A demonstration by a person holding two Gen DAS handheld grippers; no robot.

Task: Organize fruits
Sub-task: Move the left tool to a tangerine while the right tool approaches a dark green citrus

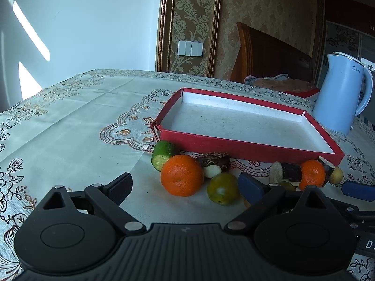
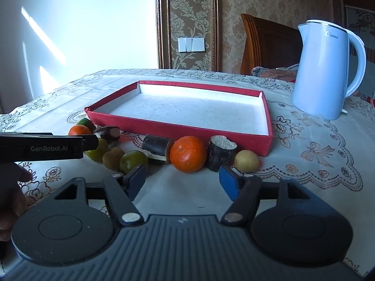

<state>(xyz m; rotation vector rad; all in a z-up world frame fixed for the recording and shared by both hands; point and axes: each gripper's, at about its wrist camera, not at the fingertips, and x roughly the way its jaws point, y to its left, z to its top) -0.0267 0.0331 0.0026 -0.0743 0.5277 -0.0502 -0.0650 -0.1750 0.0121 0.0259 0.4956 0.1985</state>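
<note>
The tablecloth lies open to the right, bare up to its near edge. The red tray stands mid-table; the "Midea" kettle far right. Fruits line the tray's near wall. "GenRobot.AI" marks the left gripper, jaws apart. Right gripper gapes, holding nothing.

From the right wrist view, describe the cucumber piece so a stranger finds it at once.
Start at the red tray and go to its near left corner. Among the pieces there, the cucumber piece lies farthest left, just behind an orange. It alone has dark green skin.
</note>
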